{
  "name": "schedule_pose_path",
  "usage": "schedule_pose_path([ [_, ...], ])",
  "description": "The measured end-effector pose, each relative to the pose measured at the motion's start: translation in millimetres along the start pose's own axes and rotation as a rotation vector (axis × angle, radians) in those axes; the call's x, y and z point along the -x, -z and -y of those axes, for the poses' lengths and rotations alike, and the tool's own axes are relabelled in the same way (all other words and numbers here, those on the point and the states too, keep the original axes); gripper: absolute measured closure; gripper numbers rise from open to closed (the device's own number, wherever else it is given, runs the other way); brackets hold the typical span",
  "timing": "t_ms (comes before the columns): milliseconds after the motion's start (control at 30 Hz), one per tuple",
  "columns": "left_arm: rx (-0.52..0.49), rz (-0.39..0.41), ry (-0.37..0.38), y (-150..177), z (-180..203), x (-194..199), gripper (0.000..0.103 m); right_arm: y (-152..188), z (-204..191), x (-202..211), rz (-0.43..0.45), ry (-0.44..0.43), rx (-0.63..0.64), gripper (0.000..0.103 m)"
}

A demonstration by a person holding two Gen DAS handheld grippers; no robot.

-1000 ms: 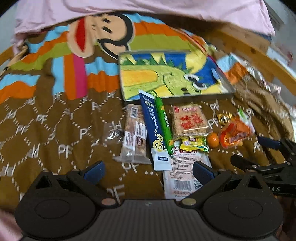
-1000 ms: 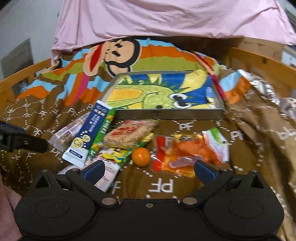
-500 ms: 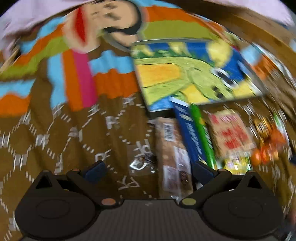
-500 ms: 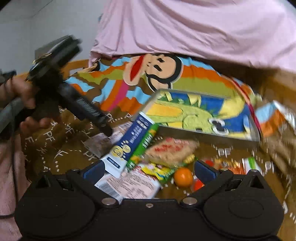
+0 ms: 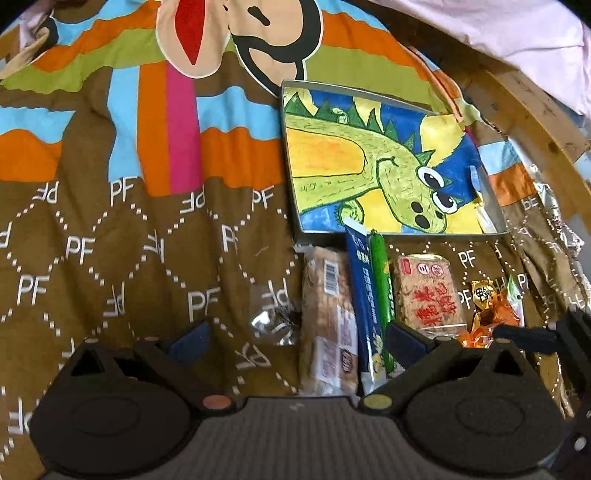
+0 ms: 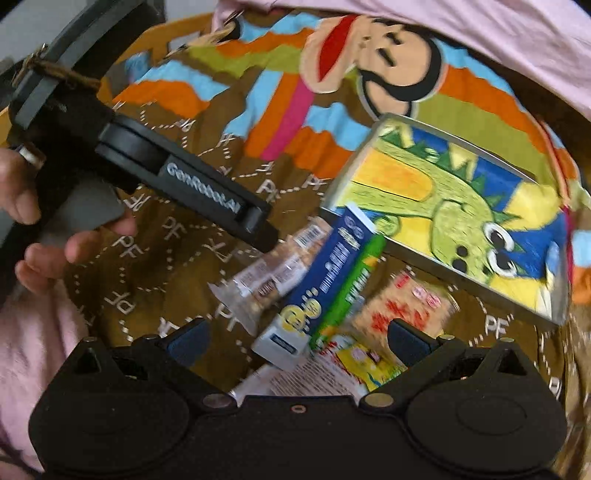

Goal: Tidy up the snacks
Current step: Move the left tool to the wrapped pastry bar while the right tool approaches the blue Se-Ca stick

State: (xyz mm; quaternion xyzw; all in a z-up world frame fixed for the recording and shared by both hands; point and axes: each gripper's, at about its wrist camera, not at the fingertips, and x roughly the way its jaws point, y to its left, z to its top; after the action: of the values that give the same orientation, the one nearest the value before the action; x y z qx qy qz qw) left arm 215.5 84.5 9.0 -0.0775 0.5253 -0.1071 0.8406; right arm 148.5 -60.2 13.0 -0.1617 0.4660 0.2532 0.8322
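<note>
Snacks lie in a row on the patterned blanket in front of a shallow metal tray (image 5: 406, 236) with a dinosaur picture. My left gripper (image 5: 295, 341) is open and low over a clear-wrapped brown bar (image 5: 328, 321), which lies between its fingers. Right of the bar are a blue box (image 5: 360, 295), a green stick (image 5: 382, 280), a cracker pack (image 5: 428, 295) and orange wrapped sweets (image 5: 487, 314). My right gripper (image 6: 297, 339) is open above the blue box (image 6: 325, 280), green stick (image 6: 351, 284), cracker pack (image 6: 406, 306), a yellow packet (image 6: 365, 362) and a white packet (image 6: 295, 380).
The tray (image 6: 461, 282) holds no snacks. In the right wrist view a hand (image 6: 48, 236) holds the left gripper (image 6: 207, 195), its tip by the brown bar (image 6: 273, 269). A wooden rail (image 5: 517, 96) and pink cloth (image 5: 535, 33) lie beyond the tray.
My left gripper has moved left and closer, so the brown bar now lies between its fingers. The right gripper has swung left toward the blue box; the small orange has left its view.
</note>
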Motion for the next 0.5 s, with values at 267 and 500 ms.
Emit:
schedule_pose_path([
  [267, 0.047, -0.028, 0.032, -7.3, -34.0, -24.7, 0.001, -7.4, 27.1, -36.4, -0.013, -0.156, -0.169, 0.01],
  [500, 0.012, -0.058, 0.05, -8.0, -12.4, -32.6, 0.001, -12.7, 42.2, -65.1, -0.073, -0.258, -0.249, 0.017],
])
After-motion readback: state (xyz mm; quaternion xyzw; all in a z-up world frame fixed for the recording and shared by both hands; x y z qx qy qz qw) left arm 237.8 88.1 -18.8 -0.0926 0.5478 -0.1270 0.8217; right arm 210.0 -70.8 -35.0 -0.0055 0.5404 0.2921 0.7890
